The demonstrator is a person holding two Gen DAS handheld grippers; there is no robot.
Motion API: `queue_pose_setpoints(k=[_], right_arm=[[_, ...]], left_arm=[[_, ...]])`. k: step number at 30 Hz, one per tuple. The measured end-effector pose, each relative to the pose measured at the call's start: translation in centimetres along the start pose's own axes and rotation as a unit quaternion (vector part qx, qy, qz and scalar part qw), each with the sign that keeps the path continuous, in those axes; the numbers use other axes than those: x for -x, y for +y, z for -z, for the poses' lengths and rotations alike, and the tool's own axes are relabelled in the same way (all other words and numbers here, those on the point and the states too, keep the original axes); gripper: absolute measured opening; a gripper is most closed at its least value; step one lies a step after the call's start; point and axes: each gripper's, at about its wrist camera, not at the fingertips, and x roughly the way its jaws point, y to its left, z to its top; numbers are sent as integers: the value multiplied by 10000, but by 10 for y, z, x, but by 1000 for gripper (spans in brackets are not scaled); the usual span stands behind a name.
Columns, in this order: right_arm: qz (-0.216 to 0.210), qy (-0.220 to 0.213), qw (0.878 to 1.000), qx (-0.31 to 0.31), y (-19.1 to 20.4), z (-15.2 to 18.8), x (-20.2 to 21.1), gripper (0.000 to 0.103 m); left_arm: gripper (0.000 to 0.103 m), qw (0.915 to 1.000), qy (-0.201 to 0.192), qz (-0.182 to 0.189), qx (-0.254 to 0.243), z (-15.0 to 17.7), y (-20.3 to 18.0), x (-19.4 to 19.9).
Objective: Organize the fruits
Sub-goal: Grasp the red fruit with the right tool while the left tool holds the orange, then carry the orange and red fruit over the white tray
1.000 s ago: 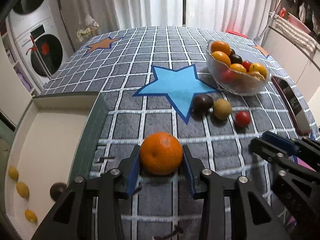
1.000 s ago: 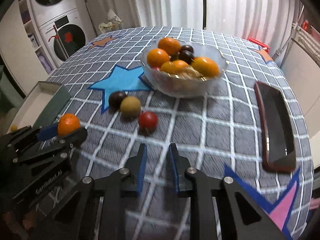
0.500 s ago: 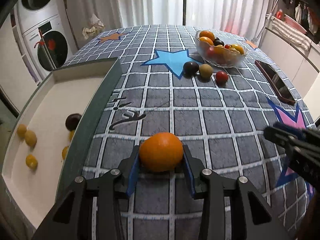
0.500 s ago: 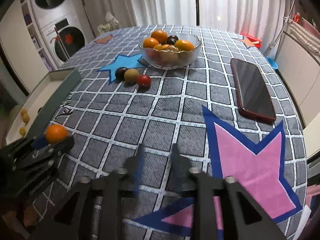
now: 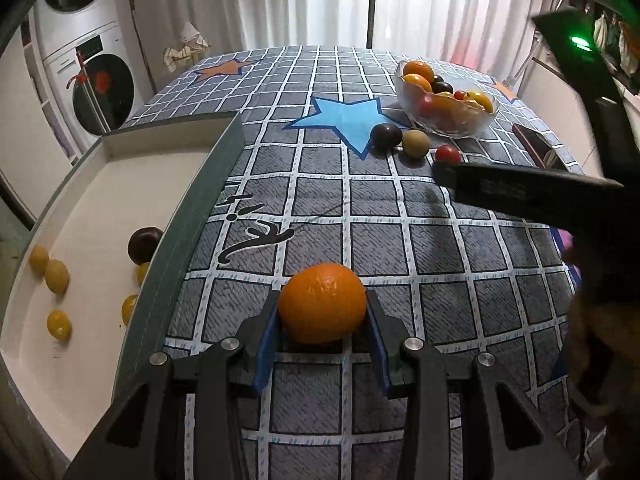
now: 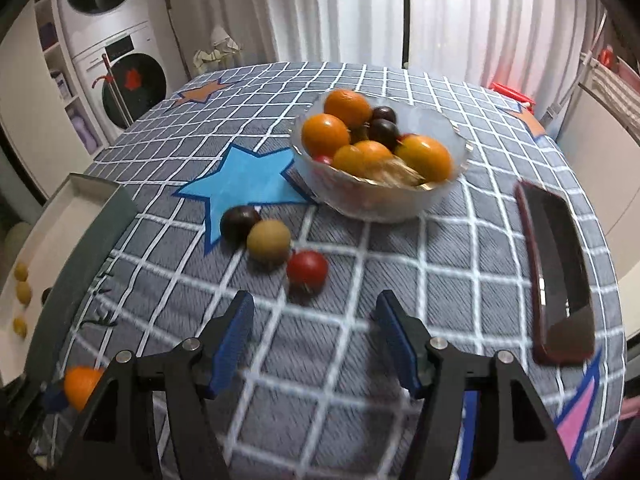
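My left gripper point(image 5: 322, 330) is shut on an orange point(image 5: 322, 303) and holds it over the checked tablecloth, just right of a white tray point(image 5: 100, 184); the orange also shows in the right wrist view point(image 6: 81, 386). The tray holds several small yellow fruits point(image 5: 56, 276) and a dark plum point(image 5: 144, 244). My right gripper point(image 6: 316, 336) is open and empty, a short way in front of a red tomato point(image 6: 307, 267), a tan fruit point(image 6: 268, 239) and a dark plum point(image 6: 239, 222). A glass bowl point(image 6: 380, 196) of oranges and plums stands behind them.
A red-cased phone point(image 6: 558, 268) lies at the right of the table. The tray's green edge point(image 5: 192, 232) runs along the table's left side. Washing machines point(image 5: 92, 76) stand at the far left, curtains behind the table.
My right gripper has opened and moved forward toward the three loose fruits. My left gripper still holds the orange near the tray, little moved in the last half second.
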Motion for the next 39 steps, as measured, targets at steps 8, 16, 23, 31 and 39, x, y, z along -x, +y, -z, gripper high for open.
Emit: queue_pose_setpoints(k=[8, 16, 23, 31, 39], right_arm=[[-17, -45, 10000, 70, 6, 0, -3, 24], [-99, 91, 9999, 6, -8, 46, 34, 24], [-164, 67, 9990, -411, -22, 100, 77, 24], [-131, -153, 9983, -548, -16, 143, 107, 24], [-155, -183, 9981, -564, -14, 147, 120, 24]], left_arm=[[41, 10000, -33, 26, -12, 1, 1, 0], [41, 10000, -51, 31, -18, 9, 0, 5], [41, 9999, -3, 115, -4, 29, 0, 20], [41, 9998, 68, 124, 129, 41, 3, 30], [41, 9994, 86, 241, 228, 48, 5, 40]])
